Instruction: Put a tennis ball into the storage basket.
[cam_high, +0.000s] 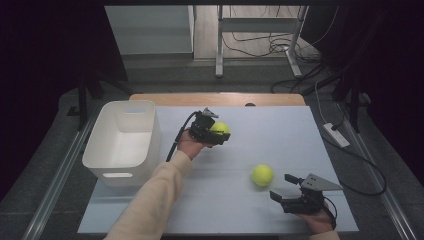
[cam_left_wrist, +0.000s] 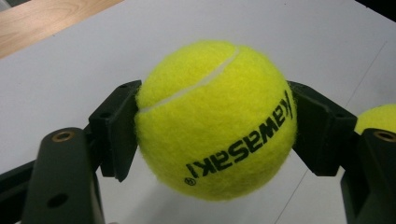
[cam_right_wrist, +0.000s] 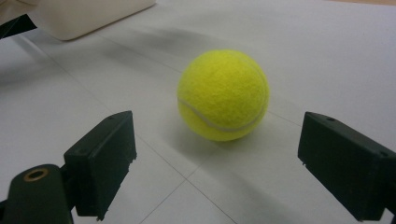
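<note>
I've got the left gripper (cam_left_wrist: 210, 140) clamped on a tennis ball (cam_left_wrist: 215, 119), lifted off the table (cam_high: 280, 125) near mid, just right of the white bin (cam_high: 122, 142). Second ball (cam_high: 262, 175) sits toward the front-right corner; right gripper (cam_high: 286, 187) just beside it, jaws wide, nothing held.

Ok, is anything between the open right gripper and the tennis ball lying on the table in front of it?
Nothing visible. The right gripper has its jaws spread wide, facing the loose tennis ball, with bare table between them. The white bin sits well off to the side.
</note>
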